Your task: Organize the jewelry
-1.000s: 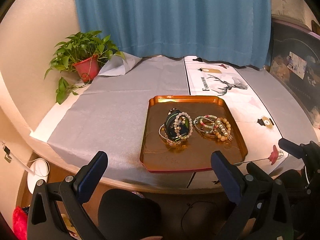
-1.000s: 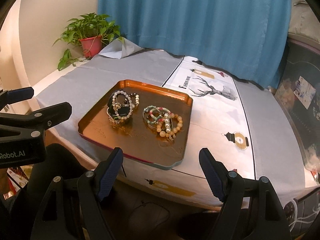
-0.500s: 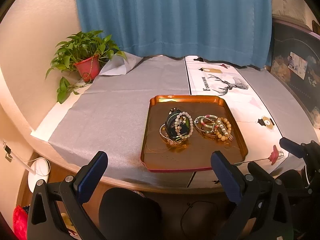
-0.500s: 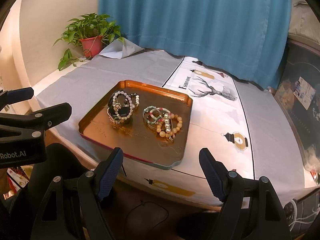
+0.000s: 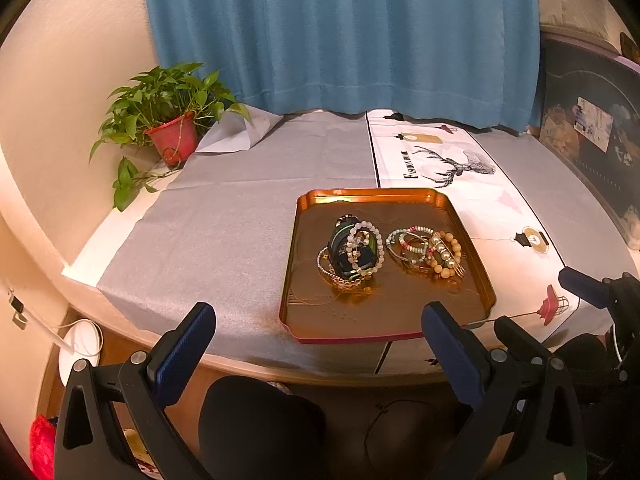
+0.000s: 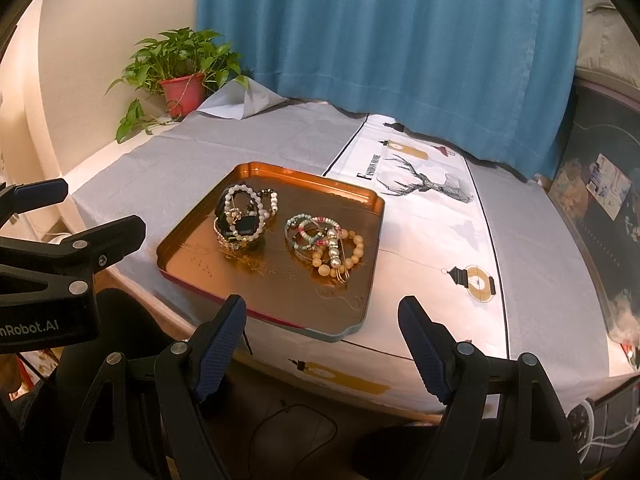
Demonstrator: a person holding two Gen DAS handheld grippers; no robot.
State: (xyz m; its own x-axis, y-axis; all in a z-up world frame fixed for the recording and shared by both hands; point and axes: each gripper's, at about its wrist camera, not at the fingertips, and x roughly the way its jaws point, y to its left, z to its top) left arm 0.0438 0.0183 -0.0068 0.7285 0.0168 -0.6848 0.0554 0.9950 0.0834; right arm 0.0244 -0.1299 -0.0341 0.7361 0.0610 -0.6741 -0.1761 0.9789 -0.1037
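left wrist view: grey cloth table (image 5: 224, 232) under a blue curtain (image 5: 340, 32) (both grippers' jaws wide, empty).

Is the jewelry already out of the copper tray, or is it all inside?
All inside. Both bracelet piles lie on the floor of the copper tray, within its rim; no jewelry shows on the cloth around it.

A round-edged table (image 5: 280, 364) carries a grey cloth (image 5: 224, 224), with a white deer-printed runner (image 5: 452, 184) beside it. A copper rectangular metal tray (image 5: 304, 320) straddles both; a red-potted green plant (image 5: 172, 120) stands well behind the tray.
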